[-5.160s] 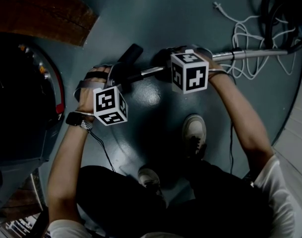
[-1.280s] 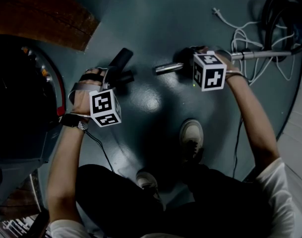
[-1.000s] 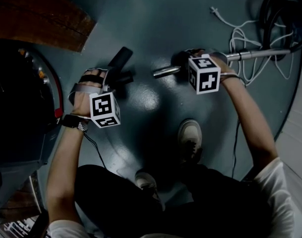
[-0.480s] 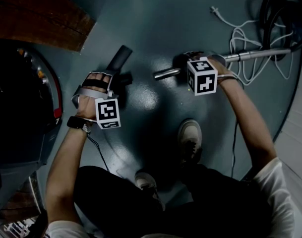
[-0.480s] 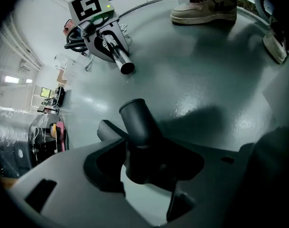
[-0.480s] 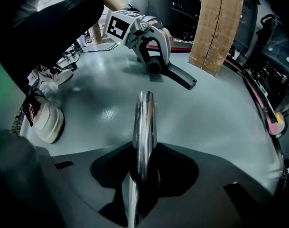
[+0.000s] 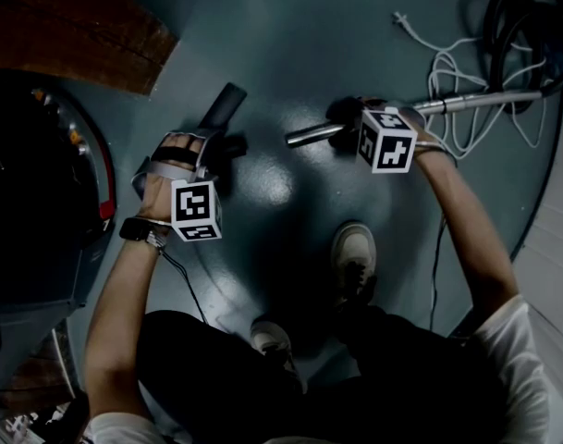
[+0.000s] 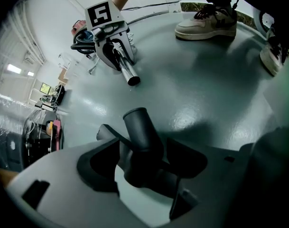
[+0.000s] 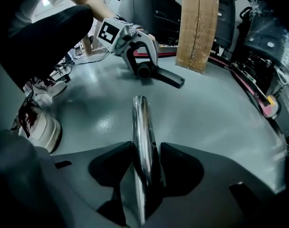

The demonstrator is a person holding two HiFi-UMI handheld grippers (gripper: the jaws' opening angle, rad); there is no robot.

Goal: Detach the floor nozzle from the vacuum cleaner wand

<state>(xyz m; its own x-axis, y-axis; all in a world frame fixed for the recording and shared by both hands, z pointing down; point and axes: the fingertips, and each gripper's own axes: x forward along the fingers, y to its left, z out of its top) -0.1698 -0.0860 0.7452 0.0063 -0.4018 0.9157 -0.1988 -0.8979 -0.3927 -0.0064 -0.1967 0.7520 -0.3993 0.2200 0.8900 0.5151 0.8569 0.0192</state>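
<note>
Two pieces lie apart on the glossy grey-green floor (image 7: pixel 290 44): nozzle and wand are not joined. At the far left of the head view a brown wooden board (image 7: pixel 78 26) fills the upper corner. Next come the left tongs (image 7: pixel 216 148), pointed steeply down over the black plastic floor nozzle (image 7: pixel 224 107). The nozzle's flat head rests on the floor and slants up and away from the hand. In the left gripper view its round neck (image 8: pixel 139 127) rises between the jaws. Those jaws have just been opening and stand spread, with the neck between them but not pinched.

A strip of bare floor separates the neck's open end from the open end of the shiny chrome metal wand (image 7: pixel 309 135), which runs rightward across the floor. The right tongs (image 7: pixel 344 123) straddle the wand near that end. In the right gripper view the wand (image 9: pixel 140 122) runs straight out between the jaws. They too have just been opening and stand spread, the pads close beside the tube without clamping it.

Below the wand, one pale sneaker (image 7: pixel 358 252) is planted on the floor. Toward the far right the wand crosses a tangled white cable (image 7: pixel 447 63), and a coil of black hose (image 7: pixel 521 17) sits just beyond it.
</note>
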